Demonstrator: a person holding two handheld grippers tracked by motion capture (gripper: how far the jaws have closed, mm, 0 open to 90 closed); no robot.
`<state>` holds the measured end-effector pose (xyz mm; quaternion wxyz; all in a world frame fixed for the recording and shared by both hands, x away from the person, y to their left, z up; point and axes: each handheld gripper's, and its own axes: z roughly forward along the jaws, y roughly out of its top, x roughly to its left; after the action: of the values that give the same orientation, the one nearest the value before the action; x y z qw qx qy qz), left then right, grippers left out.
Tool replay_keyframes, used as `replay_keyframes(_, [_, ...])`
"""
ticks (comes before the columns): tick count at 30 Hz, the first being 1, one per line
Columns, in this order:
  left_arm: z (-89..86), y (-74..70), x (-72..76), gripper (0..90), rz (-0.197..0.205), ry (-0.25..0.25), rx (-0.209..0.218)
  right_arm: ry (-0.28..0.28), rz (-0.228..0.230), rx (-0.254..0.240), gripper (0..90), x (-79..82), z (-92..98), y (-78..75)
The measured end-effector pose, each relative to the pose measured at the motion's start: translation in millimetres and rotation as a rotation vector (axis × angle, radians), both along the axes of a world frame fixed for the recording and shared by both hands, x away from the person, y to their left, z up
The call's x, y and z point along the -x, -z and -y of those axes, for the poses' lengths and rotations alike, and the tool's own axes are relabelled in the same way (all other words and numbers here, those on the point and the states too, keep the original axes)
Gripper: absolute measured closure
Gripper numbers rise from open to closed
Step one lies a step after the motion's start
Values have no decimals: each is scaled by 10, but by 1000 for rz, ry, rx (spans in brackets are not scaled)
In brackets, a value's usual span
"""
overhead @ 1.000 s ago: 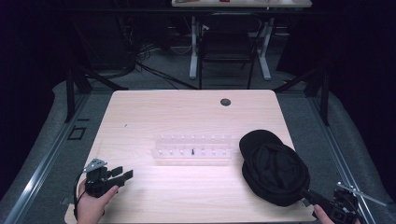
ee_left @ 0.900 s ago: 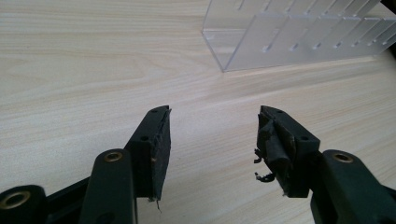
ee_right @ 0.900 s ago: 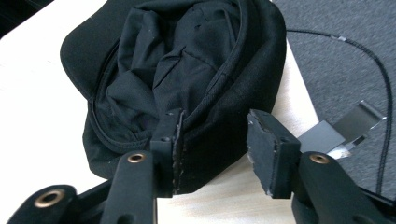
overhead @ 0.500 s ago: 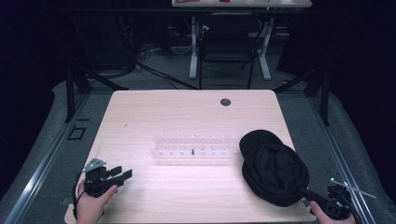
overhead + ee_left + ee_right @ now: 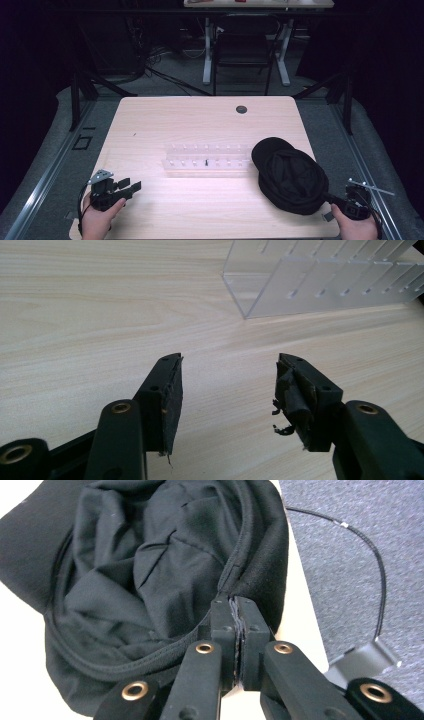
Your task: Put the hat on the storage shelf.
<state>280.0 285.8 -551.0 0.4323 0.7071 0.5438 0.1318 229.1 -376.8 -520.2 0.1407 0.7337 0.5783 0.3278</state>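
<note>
Starting at the left: your left gripper point(image 5: 131, 187) rests near the worktop's point(image 5: 200, 120) front left corner, fingers point(image 5: 165, 395) spread with nothing between them, well apart from the clear rack point(image 5: 207, 159) mid-worktop. That rack's slots are hard to read; one small dark upright piece stands in it, too small to identify.

Right side: the black cap point(image 5: 290, 175) lies upside down at the front right, hanging close to the edge. Your right gripper point(image 5: 235, 617) has just been closing and is now clenched on the cap's rim seam.

Risks, as I judge them: the bite looks thin, just the seam, so a quick lift could let the fabric slip out. Dragging the cap sideways may snag or shove the rack, which it touches or nearly touches. Pulling toward you could tip it off the worktop.

Brim mostly hidden under the crumpled crown; cable point(image 5: 370, 560) trails on the floor.
</note>
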Motion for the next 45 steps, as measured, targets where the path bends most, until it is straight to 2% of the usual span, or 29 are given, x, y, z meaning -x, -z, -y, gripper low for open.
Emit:
replay_keyframes(2, [-1,0,-2,449,1,-2,1,3,3,14,887,-60,12,6])
replay_keyframes(3, [-2,0,-2,449,1,-2,0,2,-11,31,888,-86,31,-1])
replay_keyframes(7, [-4,1,-3,449,-1,-3,-1,15,7,20,888,-214,76,19])
replay_keyframes(10, [-7,0,-5,449,-2,-3,-3,13,-13,46,889,-307,129,6])
replay_keyframes(11, [-7,0,-5,449,-2,-3,-3,29,10,27,889,-356,124,21])
replay_keyframes(12, [-7,1,-6,449,-1,-4,-3,25,-7,45,888,-374,140,8])
replay_keyframes(14, [-12,3,-9,449,-1,-4,-4,41,15,31,889,-449,136,17])
replay_keyframes(15, [-12,5,-10,449,-1,-4,-3,19,-27,76,889,-479,174,-19])
replay_keyframes(16, [-14,6,-11,449,1,-3,-2,46,15,31,889,-518,150,9])
replay_keyframes(17, [-14,6,-10,449,0,-3,-1,45,7,36,889,-560,164,3])
replay_keyframes(18, [-15,6,-11,449,0,-2,-3,38,-20,64,889,-583,188,-18])
replay_keyframes(19, [-15,6,-11,449,0,-2,-3,44,-17,56,888,-613,190,-17])
replay_keyframes(20, [-16,7,-10,449,1,-4,-1,63,10,36,886,-641,175,6])
replay_keyframes(21, [-18,6,-10,449,1,-5,-2,42,-26,69,881,-654,199,-28])
replay_keyframes(23, [-23,5,-9,449,1,-6,-2,58,-10,49,861,-684,179,-25])
replay_keyframes(25, [-27,3,-7,449,0,-8,0,92,-13,42,814,-699,160,-43])
replay_keyframes(27, [-29,2,-7,449,2,-8,1,80,-70,55,784,-696,180,-79])
replay_keyframes(28, [-29,1,-7,449,2,-8,0,84,-78,56,782,-696,182,-83])
replay_keyframes(30, [-26,-2,-5,449,4,-8,1,96,-82,26,774,-699,178,-73])
replay_keyframes(31, [-24,-2,-4,449,5,-8,3,77,-126,39,774,-686,202,-98])
replay_keyframes(32, [-24,-5,-2,448,6,-7,2,126,-73,-29,768,-701,163,-52])
replay_keyframes(33, [-23,-5,-2,449,7,-7,3,108,-111,-11,757,-683,186,-77])
replay_keyframes(38, [-30,-10,0,448,6,-11,4,96,-147,-44,696,-644,202,-101])
replay_keyframes(39, [-31,-10,0,448,6,-12,5,72,-195,-27,684,-627,229,-122])
replay_keyframes(40, [-33,-12,0,449,6,-13,4,72,-204,-38,679,-620,230,-121])
replay_keyframes(41, [-33,-14,1,449,5,-14,5,82,-173,-83,672,-616,218,-83])
replay_keyframes(42, [-34,-13,1,449,6,-15,6,89,-173,-94,667,-608,215,-72])
replay_keyframes(43, [-34,-14,1,449,5,-15,6,71,-215,-71,662,-595,238,-92])
replay_keyframes(45, [-32,-12,0,449,7,-14,5,73,-227,-86,662,-588,249,-74])
